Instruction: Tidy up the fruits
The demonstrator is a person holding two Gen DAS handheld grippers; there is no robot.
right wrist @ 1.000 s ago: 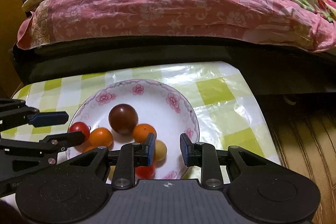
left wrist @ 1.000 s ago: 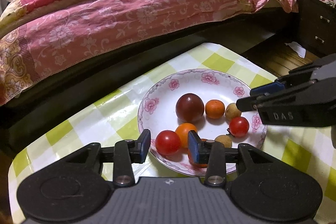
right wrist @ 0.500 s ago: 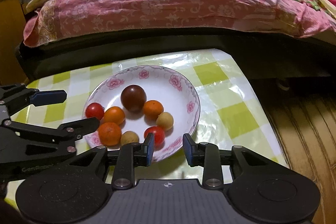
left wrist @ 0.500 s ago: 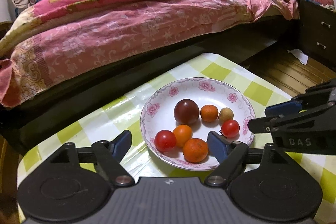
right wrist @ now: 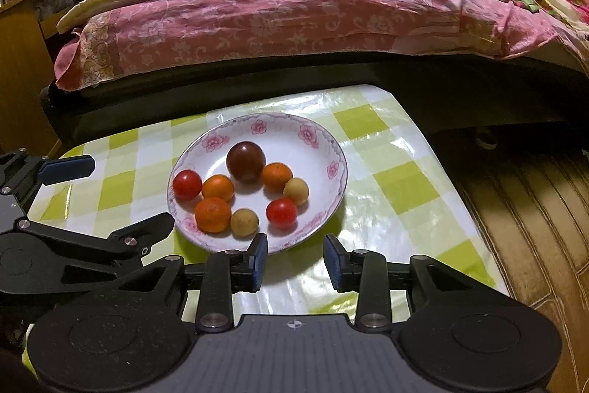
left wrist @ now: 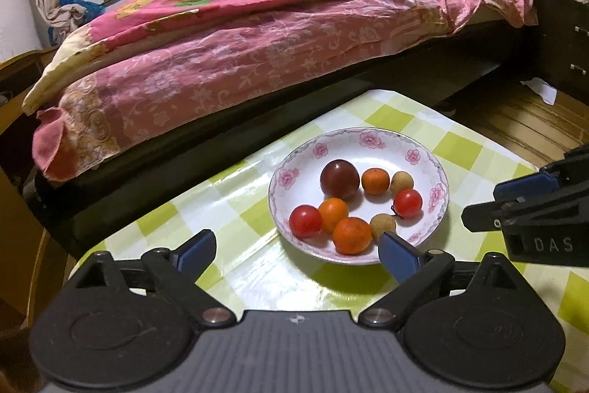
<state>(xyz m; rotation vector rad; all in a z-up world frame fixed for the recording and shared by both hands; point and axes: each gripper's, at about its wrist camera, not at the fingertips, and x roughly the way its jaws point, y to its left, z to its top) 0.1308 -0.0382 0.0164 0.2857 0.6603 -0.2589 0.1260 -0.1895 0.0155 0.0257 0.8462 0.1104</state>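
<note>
A white plate with pink flowers point(left wrist: 368, 139) point(right wrist: 221, 139) stands on the green checked table. It holds several fruits: a dark plum point(left wrist: 339, 179) point(right wrist: 245, 161), oranges point(left wrist: 351, 235) point(right wrist: 212, 214), red tomatoes point(left wrist: 305, 221) point(right wrist: 281, 213) and small tan longans point(left wrist: 383, 227) point(right wrist: 244, 222). My left gripper point(left wrist: 296, 251) is wide open and empty, just short of the plate's near rim. My right gripper point(right wrist: 296, 258) is partly open and empty, near the plate's front right rim. Each gripper shows at the edge of the other's view.
A bed with a pink floral quilt point(left wrist: 257, 36) point(right wrist: 294, 10) runs along the table's far side. The table edge point(right wrist: 464, 201) drops to a wooden floor point(right wrist: 533, 209) on the right. A dark cabinet point(left wrist: 563, 39) stands at far right.
Both grippers have drawn back and up from the plate. The left gripper's jaws opened wide, leaving an orange on the plate. The right gripper's jaws opened a little wider.
</note>
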